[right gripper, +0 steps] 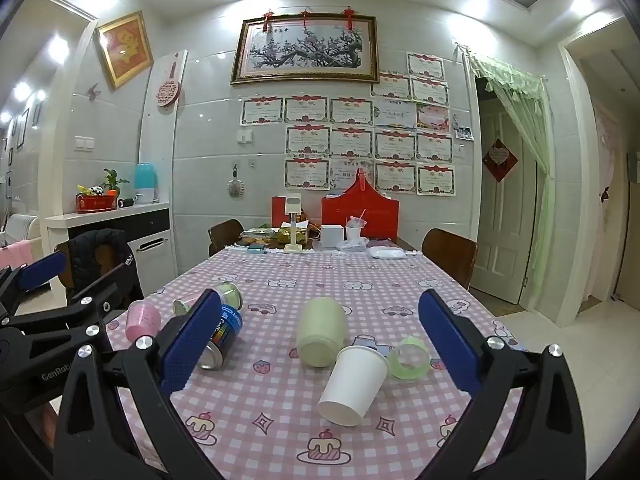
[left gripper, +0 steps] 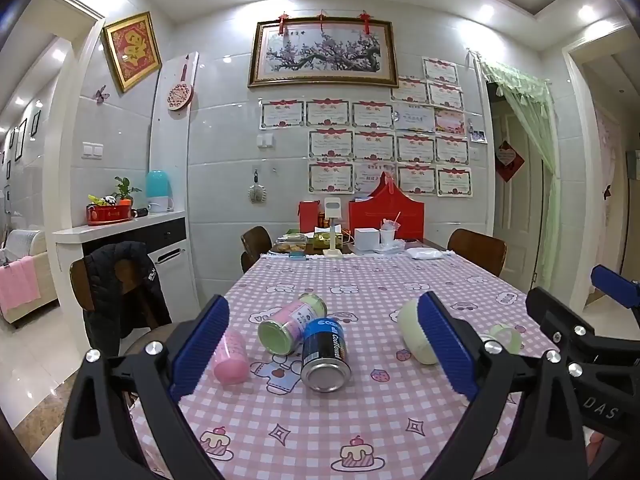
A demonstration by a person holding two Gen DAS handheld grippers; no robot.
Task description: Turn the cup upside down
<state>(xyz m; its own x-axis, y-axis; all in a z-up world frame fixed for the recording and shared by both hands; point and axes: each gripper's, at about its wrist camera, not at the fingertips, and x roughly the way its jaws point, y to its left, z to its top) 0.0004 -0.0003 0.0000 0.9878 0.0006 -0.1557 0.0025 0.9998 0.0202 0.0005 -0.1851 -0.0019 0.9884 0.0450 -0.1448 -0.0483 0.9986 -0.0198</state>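
Note:
A white paper cup [right gripper: 354, 384] lies on its side on the pink checked tablecloth [right gripper: 280, 420], its base toward me; it is hidden in the left wrist view. A pale green cup [right gripper: 322, 330] lies on its side behind it, also in the left wrist view [left gripper: 414, 334]. A small pink cup [left gripper: 231, 358] lies at the left, seen too in the right wrist view [right gripper: 141, 321]. My right gripper [right gripper: 320, 344] is open above the white and green cups. My left gripper [left gripper: 324, 344] is open above the cans, empty.
A blue can [left gripper: 325, 356] and a pink-labelled jar [left gripper: 290, 324] lie on their sides mid-table. A green tape roll [right gripper: 409, 358] lies beside the white cup. Boxes and food crowd the far end [left gripper: 360, 236]. Chairs stand around; a jacket [left gripper: 120, 284] hangs on one.

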